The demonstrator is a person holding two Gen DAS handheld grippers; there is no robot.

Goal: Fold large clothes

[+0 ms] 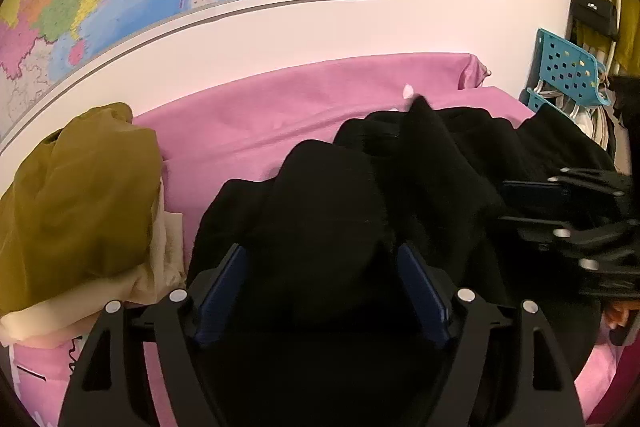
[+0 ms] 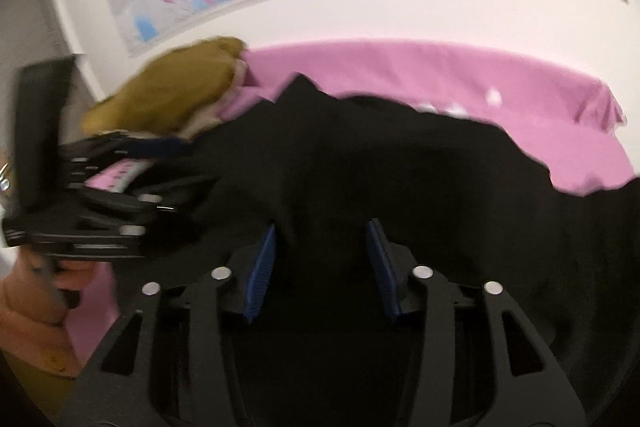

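- The black garment (image 1: pixel 400 163) lies bunched and rumpled on the pink sheet (image 1: pixel 280 99) of what looks like a bed, directly ahead of and beneath both hand-held grippers; no flat panel or clean edge shows yet.
- Left hand-held gripper (image 1: pixel 322 291): its blue pads stand wide apart with a hump of the black cloth between them. The cloth looks to fill the gap, but I cannot tell whether the pads press on it.
- Right hand-held gripper (image 2: pixel 322 267): its pads sit closer together, with a ridge of the same black cloth between them. The view is blurred, so whether it grips cannot be told.
- Step in hand, as I judge it: gathering or re-gripping the garment so it can be spread, with folding proper not yet begun.
- Next move calls for: a firm pinch on two separate points of the cloth, then drawing the two hand-held grippers apart and away from the wall to lay it flat.
- Beside the left hand-held gripper, on its left, sits an olive garment (image 1: pixel 80 187) over pale cloth; the spreading should stay clear of it.
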